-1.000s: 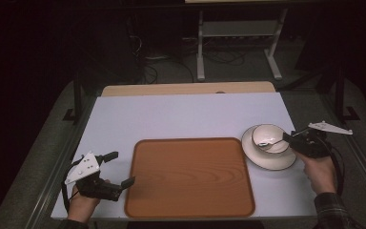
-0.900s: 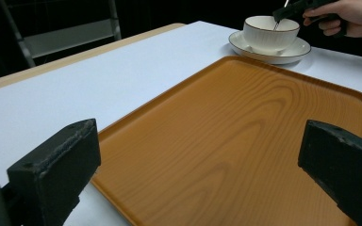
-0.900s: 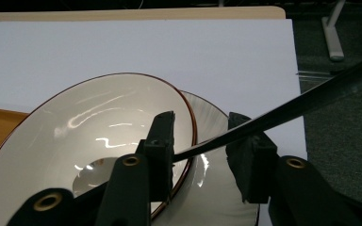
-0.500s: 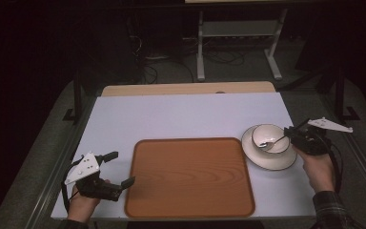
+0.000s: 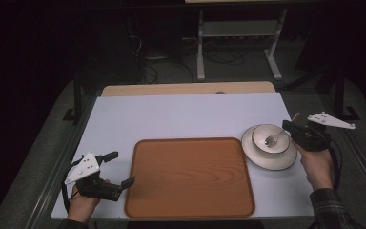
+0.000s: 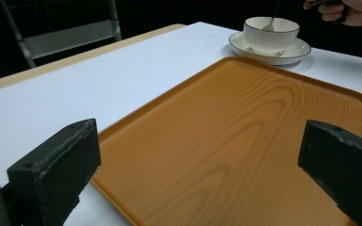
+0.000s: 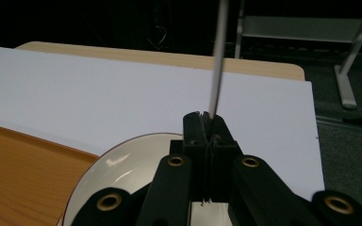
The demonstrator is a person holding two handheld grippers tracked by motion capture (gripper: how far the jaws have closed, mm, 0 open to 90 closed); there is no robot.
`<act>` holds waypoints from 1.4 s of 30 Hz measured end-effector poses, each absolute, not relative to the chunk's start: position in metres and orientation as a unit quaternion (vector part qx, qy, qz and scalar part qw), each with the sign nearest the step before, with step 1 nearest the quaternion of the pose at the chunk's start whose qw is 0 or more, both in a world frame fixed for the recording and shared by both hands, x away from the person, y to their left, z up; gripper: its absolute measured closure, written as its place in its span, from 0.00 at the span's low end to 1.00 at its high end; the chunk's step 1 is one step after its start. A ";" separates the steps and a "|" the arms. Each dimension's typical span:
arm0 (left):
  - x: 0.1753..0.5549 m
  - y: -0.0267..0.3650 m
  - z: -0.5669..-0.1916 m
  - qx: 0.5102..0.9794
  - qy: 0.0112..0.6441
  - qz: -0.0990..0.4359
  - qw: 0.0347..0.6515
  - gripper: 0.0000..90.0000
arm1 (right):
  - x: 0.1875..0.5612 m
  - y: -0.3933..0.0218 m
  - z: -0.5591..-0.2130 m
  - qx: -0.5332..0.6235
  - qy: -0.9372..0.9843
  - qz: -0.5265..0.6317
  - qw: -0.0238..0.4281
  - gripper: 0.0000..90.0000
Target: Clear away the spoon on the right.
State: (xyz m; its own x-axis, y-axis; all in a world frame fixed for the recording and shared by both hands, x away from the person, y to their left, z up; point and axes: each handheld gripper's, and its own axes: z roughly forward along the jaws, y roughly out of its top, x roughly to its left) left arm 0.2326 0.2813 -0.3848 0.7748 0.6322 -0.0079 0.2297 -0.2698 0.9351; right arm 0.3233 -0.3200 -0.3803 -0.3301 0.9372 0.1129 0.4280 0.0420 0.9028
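1. Two grippers work at a white table (image 5: 181, 114): the right gripper (image 5: 288, 128), near the table's right edge, has just been closing its jaws, now pressed together on a spoon (image 5: 272, 139) handle.
2. Spoon's head lies in a bowl (image 5: 269, 138) on a plate (image 5: 269, 162).
3. Left gripper (image 5: 120, 169), by the near left corner, holds its jaws spread wide and empty beside a wooden tray (image 5: 190, 176).

The spoon (image 7: 217, 61) runs off the top edge of the right gripper view, and its lower end is hidden behind the closed jaws above the saucer (image 7: 122, 165). In the left gripper view, the picture's right edge cuts the tray (image 6: 245, 141), and the hand (image 6: 353, 9) beyond the bowl (image 6: 271, 30) is cropped at the top.
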 end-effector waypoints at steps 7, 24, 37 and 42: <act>0.233 0.281 -0.385 0.774 0.278 0.188 0.537 0.00 | 0.328 -0.316 -0.375 0.497 0.682 0.457 0.280 0.98; 0.233 0.282 -0.385 0.775 0.278 0.188 0.536 0.00 | 0.323 -0.314 -0.346 0.468 0.696 0.458 0.296 0.98; 0.232 0.282 -0.385 0.774 0.278 0.188 0.536 0.00 | 0.305 -0.304 -0.320 0.431 0.713 0.472 0.287 0.98; 0.232 0.282 -0.385 0.774 0.278 0.187 0.537 0.00 | 0.302 -0.299 -0.315 0.419 0.718 0.482 0.275 0.98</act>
